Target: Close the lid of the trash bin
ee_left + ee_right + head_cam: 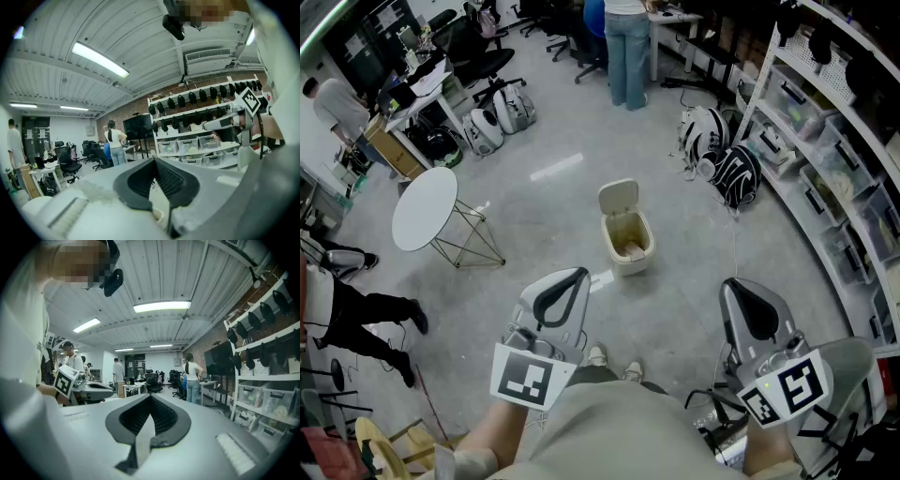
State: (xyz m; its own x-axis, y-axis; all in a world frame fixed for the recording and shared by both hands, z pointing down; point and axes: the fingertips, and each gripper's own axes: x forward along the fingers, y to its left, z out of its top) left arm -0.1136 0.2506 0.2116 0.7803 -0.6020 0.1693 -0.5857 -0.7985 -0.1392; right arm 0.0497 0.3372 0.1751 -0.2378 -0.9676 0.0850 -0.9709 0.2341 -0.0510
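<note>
Down low at 7 o'clock, the left gripper [570, 279] had its jaws pressed together on nothing. At 5 o'clock, the right gripper [742, 289] was the same. Farther off at 12 o'clock, the trash bin [630, 251] sat on the floor [544, 211], its lid [619, 197] standing up open. A round white table [425, 208] stood at 10 o'clock.

Room inventory, as seen from your position:

- Pale grey polished concrete floor [562, 202], on all sides of you.
- Round white side table on thin wire legs [424, 208], at ten o'clock.
- Black swivel office chairs [487, 64] by cluttered desks, at eleven o'clock.
- Tall white open shelving with clear plastic storage bins [839, 141], from one to three o'clock.
- Black-and-white backpacks [733, 173] on the floor at its foot.
- White ribbed metal ceiling [70, 28] with long fluorescent strip lights [99, 59], above you.
- Red-brown brick wall [136, 104].
- Large black screen [138, 126] in front of it.
</note>
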